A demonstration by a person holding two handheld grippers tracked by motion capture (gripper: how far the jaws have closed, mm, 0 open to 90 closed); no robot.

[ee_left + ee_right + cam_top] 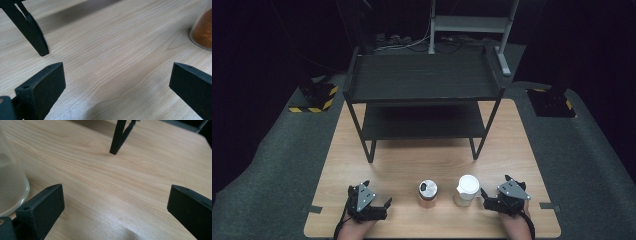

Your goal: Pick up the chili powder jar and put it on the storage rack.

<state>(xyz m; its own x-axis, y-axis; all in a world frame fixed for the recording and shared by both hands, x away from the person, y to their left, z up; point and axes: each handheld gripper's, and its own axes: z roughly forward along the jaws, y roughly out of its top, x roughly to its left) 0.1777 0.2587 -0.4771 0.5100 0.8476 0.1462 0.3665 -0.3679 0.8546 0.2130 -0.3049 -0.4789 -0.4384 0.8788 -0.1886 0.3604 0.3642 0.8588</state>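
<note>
Two round jars stand on the pale wood-grain surface between the claws: a clear, orange-filled jar [428, 195] just right of the left claw [384, 204], a white-lidded jar [466, 190] just left of the right claw [485, 196]. Both claws gape wide, holding nothing.

On the table [512, 150], a two-tier rack [422, 87] stands along the far edge. Near the front edge, two jars sit side by side: the left jar [428, 193] and the right jar [466, 190] (close, but not touching). The left claw [382, 205] rests toward the front left corner, left of both jars; the right claw [486, 197] sits just right of the right jar.
</note>
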